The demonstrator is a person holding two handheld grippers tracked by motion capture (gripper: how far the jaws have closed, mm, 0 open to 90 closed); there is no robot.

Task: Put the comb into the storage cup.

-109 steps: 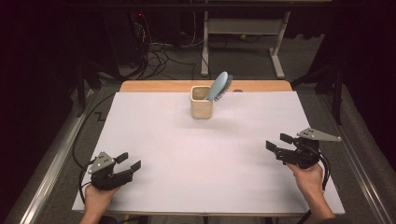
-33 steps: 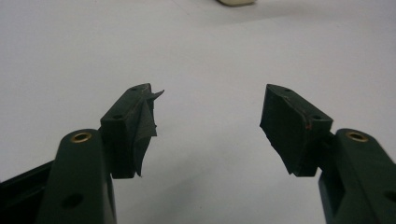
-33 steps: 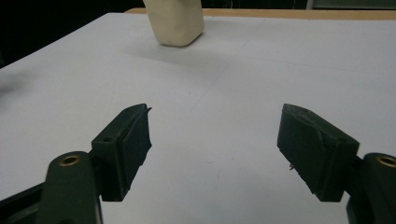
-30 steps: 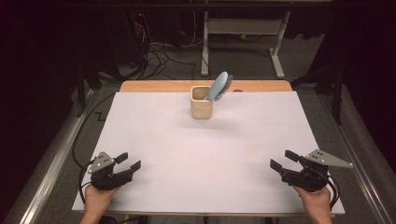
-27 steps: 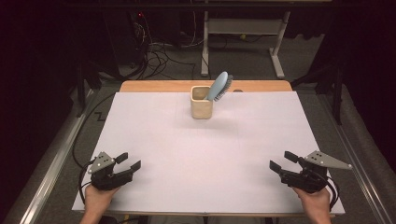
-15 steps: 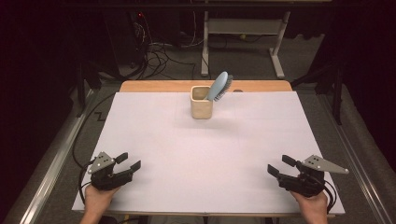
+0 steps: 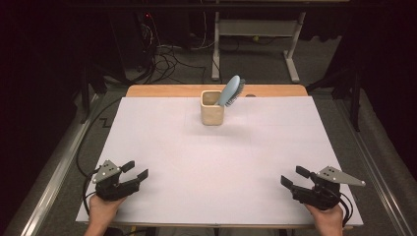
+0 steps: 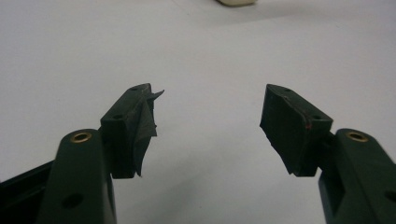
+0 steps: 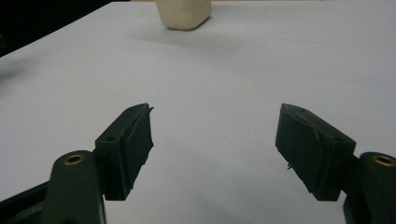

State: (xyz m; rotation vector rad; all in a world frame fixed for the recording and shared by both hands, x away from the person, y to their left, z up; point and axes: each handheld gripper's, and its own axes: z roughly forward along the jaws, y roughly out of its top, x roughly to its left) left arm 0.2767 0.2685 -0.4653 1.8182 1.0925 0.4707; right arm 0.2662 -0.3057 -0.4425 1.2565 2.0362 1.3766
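Hairbrush point(image 7: 230, 91) stands handle-down in cup point(image 7: 212, 107), table point(image 7: 147, 128) 12 o'clock edge; long axis tilts, head pointing approx 1 o'clock. L gripper point(image 7: 135, 170) at 7, R gripper point(image 7: 294, 177) at 5, both jaws spread, nothing between; R's just narrowing slightly.

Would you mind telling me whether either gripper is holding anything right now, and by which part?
Nothing is held: the left gripper and right gripper both have open, empty jaws.

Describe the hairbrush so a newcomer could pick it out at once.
Start at the white table and look to its far edge, near the middle. A cream cup stands there alone, and the hairbrush leans out of it to the right. It is pale blue with dark bristles, the only coloured thing on the table.
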